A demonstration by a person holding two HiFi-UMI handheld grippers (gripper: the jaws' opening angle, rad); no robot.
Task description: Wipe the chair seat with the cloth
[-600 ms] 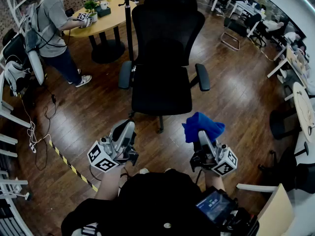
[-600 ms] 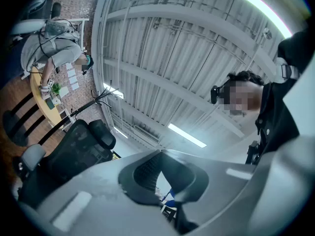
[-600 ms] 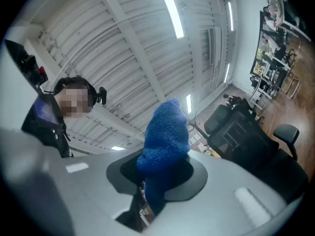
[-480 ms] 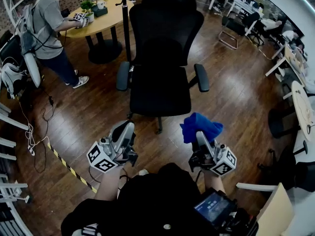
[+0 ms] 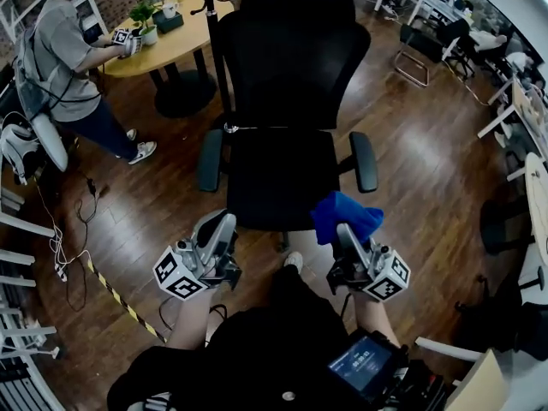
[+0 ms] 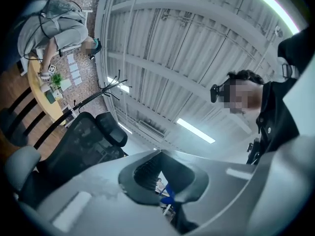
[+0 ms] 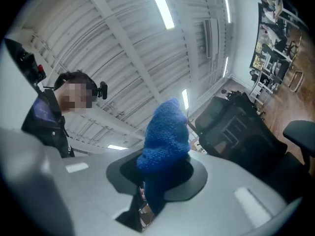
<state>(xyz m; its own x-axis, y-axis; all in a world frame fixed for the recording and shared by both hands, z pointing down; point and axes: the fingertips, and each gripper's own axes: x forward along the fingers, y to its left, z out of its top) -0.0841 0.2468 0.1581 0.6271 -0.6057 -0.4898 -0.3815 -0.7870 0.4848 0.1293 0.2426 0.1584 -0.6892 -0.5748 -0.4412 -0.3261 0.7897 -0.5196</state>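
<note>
Cloth held at the chair's front edge; wiping apparently not yet begun

Low in the frame, the left gripper has its jaws together on nothing; the right gripper pinches the blue cloth, bunched above its closed jaws, by the front right corner of the chair seat mid-frame; contact cannot be told; the whole seat seems left to wipe; upper left, a person stands at a table.

Head view: overhead, steeply down; chair beyond the fingers.
Gripper views: close behind fingers, tilted toward ceiling.
Shared: chair.
</note>
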